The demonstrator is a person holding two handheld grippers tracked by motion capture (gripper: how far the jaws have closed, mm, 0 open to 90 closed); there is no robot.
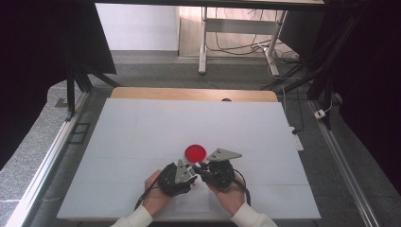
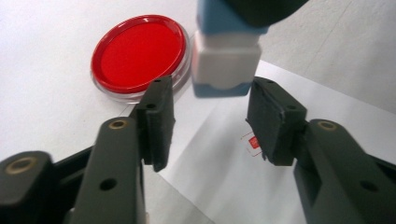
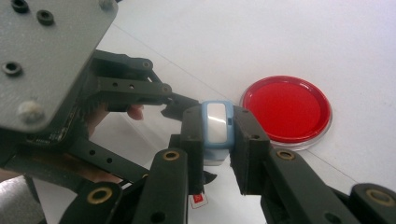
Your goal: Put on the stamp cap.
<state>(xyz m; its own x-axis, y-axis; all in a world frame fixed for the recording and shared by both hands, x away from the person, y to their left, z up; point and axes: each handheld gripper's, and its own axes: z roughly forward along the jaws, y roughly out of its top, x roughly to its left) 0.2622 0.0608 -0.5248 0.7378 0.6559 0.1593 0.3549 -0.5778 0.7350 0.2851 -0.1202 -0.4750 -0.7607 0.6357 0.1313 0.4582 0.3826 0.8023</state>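
Note:
A small blue-and-white stamp block [image 3: 217,119] is clamped between the jaws of my right gripper [image 3: 218,135]. Its lower end [image 2: 226,60] hangs between the jaws of my left gripper [image 2: 212,100], which stand apart on either side without touching it. A round red ink dish [image 1: 195,152] with a clear rim [image 2: 137,53] lies on the table just beyond both grippers. Beneath the jaws is a white sheet of paper [image 2: 224,163] bearing a small red printed mark [image 2: 254,142]. In the high view the left gripper [image 1: 191,172] and right gripper [image 1: 201,169] meet tip to tip.
A white board [image 1: 142,127] covers the table, with a wooden strip [image 1: 189,93] at its far edge. Two hands hold the grippers near the front edge. Dark frames and cables stand around the table's sides.

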